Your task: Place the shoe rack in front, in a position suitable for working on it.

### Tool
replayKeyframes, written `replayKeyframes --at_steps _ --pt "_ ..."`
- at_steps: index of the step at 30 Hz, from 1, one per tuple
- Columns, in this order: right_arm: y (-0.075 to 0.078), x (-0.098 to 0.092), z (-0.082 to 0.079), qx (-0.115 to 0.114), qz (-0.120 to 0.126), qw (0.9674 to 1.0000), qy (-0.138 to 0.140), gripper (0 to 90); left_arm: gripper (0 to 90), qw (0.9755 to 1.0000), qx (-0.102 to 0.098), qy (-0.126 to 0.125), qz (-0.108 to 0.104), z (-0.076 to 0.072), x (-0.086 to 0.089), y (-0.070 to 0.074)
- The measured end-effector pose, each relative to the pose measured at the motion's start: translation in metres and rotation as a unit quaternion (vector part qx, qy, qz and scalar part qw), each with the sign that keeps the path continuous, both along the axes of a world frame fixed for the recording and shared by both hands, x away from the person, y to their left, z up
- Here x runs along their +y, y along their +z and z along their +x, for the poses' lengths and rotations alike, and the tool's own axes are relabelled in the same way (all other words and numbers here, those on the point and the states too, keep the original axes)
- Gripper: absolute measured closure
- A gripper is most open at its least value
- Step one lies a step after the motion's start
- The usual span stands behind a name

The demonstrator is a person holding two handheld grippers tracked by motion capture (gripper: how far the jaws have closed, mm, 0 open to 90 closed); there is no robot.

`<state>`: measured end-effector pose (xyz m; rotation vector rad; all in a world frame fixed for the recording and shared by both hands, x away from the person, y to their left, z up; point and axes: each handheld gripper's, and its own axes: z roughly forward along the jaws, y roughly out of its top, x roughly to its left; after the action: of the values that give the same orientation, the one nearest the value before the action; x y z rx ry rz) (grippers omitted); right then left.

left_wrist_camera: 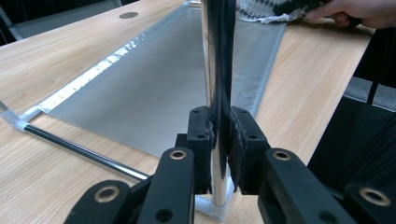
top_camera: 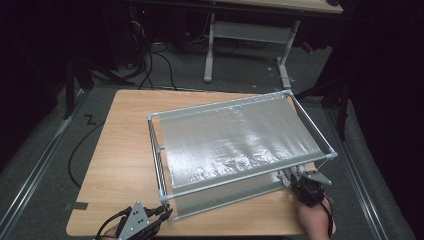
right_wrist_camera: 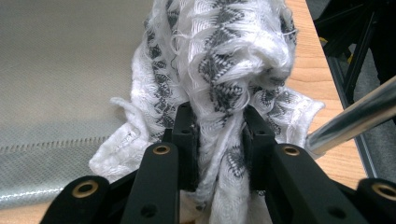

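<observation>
A chrome tube rack [top_camera: 240, 177] with a silver fabric top [top_camera: 235, 135] stands on the wooden table [top_camera: 120, 150]. At the rack's near left corner, my left gripper [top_camera: 164, 212] is shut on the upright chrome post [left_wrist_camera: 215, 70], which runs straight up between the jaws [left_wrist_camera: 219, 140]. At the near right corner, my right gripper [top_camera: 299, 181] is shut on a white knitted cloth with a grey pattern [right_wrist_camera: 224, 56], bunched on the lower silver sheet under the top rail. The cloth [top_camera: 285, 176] peeks out beside the gripper. The right hand [left_wrist_camera: 355, 11] holds that gripper far off.
A chrome rail [right_wrist_camera: 355, 116] crosses just right of the cloth. The lower silver sheet [left_wrist_camera: 154, 93] lies flat on the table inside the frame. Bare wood lies left of the rack. A metal-legged desk [top_camera: 250, 30] and floor cables [top_camera: 150, 65] lie beyond the table.
</observation>
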<state>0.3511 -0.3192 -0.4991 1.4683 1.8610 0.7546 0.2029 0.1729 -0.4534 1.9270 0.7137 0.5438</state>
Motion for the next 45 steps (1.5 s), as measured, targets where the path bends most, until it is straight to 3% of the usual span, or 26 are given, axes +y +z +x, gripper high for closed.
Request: replayKeyframes --at_steps 16,39,45 --pt "-0.001 0.008 -0.003 -0.003 0.000 0.9997 0.022 71.0 79.3 1.0000 0.000 -0.001 0.000 0.000 0.000 0.000" --pt "-0.003 0.039 -0.007 0.000 -0.008 0.9983 0.058 72.0 79.7 1.0000 0.005 0.000 -0.007 0.001 0.000 0.000" --pt "-0.002 0.055 -0.011 0.008 -0.004 0.9963 0.085 71.7 79.8 0.9999 0.006 0.001 -0.012 0.001 -0.001 -0.001"
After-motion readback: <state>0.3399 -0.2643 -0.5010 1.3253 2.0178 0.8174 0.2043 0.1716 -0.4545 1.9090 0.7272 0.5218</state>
